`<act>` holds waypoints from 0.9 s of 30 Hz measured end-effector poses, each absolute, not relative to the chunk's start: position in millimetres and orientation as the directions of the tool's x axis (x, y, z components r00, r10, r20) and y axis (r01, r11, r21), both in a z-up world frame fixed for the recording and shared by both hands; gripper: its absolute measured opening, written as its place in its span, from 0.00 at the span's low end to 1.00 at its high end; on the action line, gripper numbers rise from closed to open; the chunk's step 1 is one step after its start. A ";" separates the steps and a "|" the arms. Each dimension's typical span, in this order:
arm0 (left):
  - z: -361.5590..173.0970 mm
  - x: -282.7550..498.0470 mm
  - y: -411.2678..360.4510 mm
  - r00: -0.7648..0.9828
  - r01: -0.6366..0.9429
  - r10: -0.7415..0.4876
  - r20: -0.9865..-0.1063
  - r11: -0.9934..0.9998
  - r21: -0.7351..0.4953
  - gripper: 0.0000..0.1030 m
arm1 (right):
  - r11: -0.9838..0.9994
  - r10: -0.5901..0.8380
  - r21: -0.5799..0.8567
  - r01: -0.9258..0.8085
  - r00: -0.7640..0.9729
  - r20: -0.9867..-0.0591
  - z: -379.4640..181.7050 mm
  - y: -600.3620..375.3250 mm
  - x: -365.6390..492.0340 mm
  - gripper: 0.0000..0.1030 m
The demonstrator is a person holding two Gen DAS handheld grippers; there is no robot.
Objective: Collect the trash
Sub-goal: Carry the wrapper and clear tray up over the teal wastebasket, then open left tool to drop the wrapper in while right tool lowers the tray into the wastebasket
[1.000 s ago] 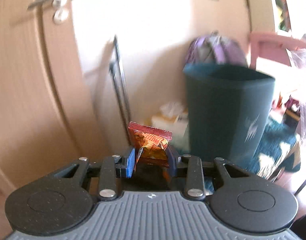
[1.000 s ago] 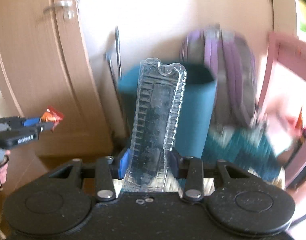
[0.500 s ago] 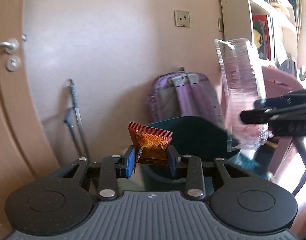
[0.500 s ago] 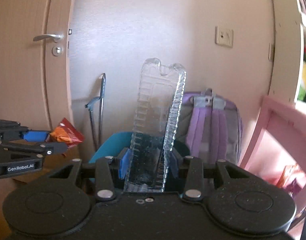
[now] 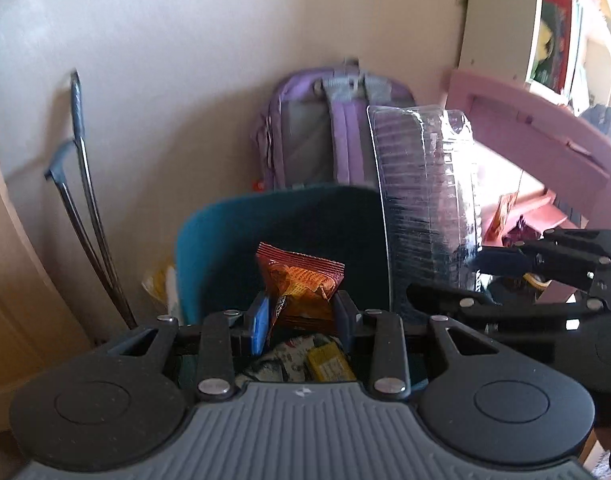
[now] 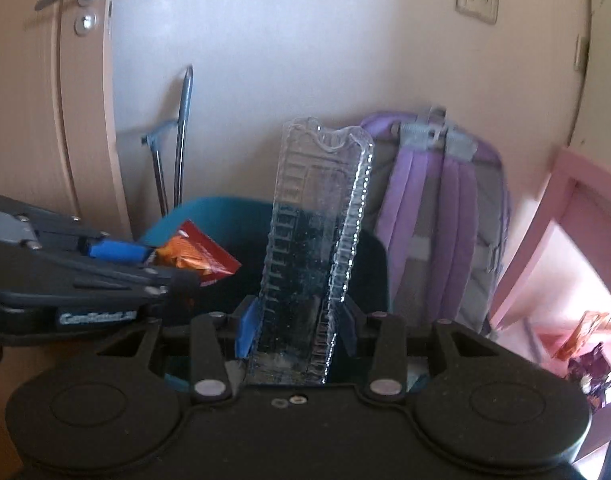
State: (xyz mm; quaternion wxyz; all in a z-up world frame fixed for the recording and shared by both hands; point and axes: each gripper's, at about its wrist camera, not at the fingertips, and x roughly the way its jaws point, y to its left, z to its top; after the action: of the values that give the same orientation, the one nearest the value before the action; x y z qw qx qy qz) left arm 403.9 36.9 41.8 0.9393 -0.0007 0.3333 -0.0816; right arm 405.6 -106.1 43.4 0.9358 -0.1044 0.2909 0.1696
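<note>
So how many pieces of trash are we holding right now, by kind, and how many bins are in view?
Orange snack wrapper, in the left gripper: 1
Clear plastic tray, in the right gripper: 1
Teal bin: 1
Total: 3

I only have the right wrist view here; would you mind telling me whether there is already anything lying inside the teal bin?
Observer: Yes. The left wrist view looks down into the teal bin and shows a yellow packet lying on patterned wrapping at the bottom.
Operator: Thank you. Is the left gripper properly closed on its wrapper?
Observer: It is: the left gripper pinches the orange snack wrapper by its lower edge, above the bin's opening.
Operator: And my clear tray?
Observer: From the left, the right gripper holds the clear plastic tray upright at the bin's right side, in front of the purple backpack.
</note>
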 end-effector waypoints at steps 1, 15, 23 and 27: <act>37.9 408.4 36.2 0.756 0.145 -0.146 -0.639 0.988 -0.054 0.33 | 0.923 0.250 -0.096 -0.373 0.769 -0.588 40.9 -106.0 408.6 0.40; 11.2 441.7 37.3 0.671 0.082 -0.082 -0.737 0.996 -0.035 0.63 | 0.926 0.226 -0.086 -0.367 0.723 -0.653 18.0 -106.2 422.3 0.44; 23.9 431.1 40.7 0.698 0.082 -0.094 -0.710 0.995 -0.051 0.71 | 0.929 0.248 -0.062 -0.364 0.740 -0.626 31.4 -114.2 412.9 0.61; 36.6 415.3 38.9 0.716 0.098 -0.101 -0.690 0.994 -0.043 0.72 | 0.930 0.255 -0.059 -0.362 0.754 -0.605 45.0 -117.6 399.3 0.63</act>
State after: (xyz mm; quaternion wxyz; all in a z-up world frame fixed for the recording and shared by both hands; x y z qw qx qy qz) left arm 415.3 38.9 36.6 0.9264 -0.0019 0.3727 -0.0536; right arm 399.3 -117.6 45.0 0.9325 -0.0864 0.3091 0.1655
